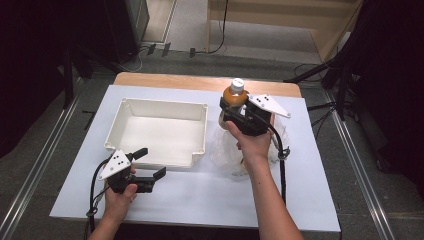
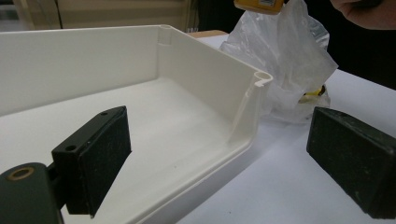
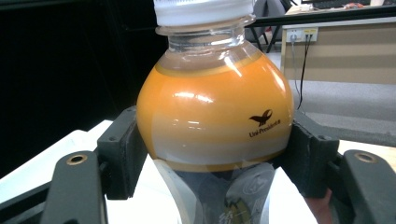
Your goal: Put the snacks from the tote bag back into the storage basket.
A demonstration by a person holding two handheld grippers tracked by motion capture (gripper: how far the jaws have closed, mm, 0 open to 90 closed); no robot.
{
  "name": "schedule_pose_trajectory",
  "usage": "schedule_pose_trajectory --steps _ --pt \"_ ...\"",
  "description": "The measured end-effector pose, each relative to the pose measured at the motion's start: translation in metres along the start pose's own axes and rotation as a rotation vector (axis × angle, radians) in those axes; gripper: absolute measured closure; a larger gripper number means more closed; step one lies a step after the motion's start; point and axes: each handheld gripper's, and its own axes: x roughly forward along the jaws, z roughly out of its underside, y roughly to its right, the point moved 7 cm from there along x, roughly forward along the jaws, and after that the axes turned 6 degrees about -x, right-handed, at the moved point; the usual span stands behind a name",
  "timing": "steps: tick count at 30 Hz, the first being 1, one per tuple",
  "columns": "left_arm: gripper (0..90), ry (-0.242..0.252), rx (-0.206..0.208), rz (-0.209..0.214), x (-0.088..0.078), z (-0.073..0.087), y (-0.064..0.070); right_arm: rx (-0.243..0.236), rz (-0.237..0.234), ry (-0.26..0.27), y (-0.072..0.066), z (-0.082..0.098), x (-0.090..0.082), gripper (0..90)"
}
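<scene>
An orange drink bottle (image 1: 234,94) with a white cap is held upright above a crumpled clear plastic bag (image 1: 225,147), right of the white tray. My right gripper (image 1: 239,114) is shut on the bottle. In the right gripper view both pads (image 3: 122,149) press against the bottle's (image 3: 215,116) round orange shoulder. My left gripper (image 1: 149,162) stands open with nothing between its jaws, just in front of the tray's near right corner. In the left gripper view that corner (image 2: 254,88) lies between the two wide-apart pads (image 2: 100,158), with the bag (image 2: 285,60) behind it.
The white rectangular tray (image 1: 125,107) sits left of centre on a white sheet (image 1: 200,195) over a wooden table. Its inside is bare. Cables trail from both grippers. Dark stands and rails flank the table.
</scene>
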Motion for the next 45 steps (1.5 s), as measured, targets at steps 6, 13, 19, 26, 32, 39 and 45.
schedule_pose_trajectory --steps 6,13,19,26,32,39,45 --pt "7.2 0.002 0.005 -0.018 -0.002 -0.002 -0.003 -0.013 -0.005 -0.009 -0.009 -0.003 0.005 31.9" --pt "7.3 0.013 0.015 -0.037 -0.008 -0.004 -0.009 -0.017 -0.01 -0.02 -0.016 0.001 0.011 31.9" --pt "7.3 0.019 0.001 -0.028 -0.008 -0.005 -0.01 -0.018 -0.016 -0.03 -0.026 0.004 0.018 31.9" --pt "7.3 0.009 0.014 -0.039 -0.006 -0.005 -0.013 -0.026 -0.019 -0.044 -0.036 0.008 0.025 31.9" --pt "7.3 0.023 0.001 -0.032 -0.006 -0.008 -0.013 -0.03 -0.022 -0.055 -0.043 0.011 0.031 31.9" --pt "7.3 0.023 0.008 -0.032 -0.007 -0.01 -0.013 -0.033 -0.037 -0.054 -0.053 0.011 0.037 31.8" --pt "7.3 0.031 -0.003 -0.032 -0.008 -0.011 -0.014 -0.04 -0.048 -0.062 -0.061 0.013 0.043 31.8"
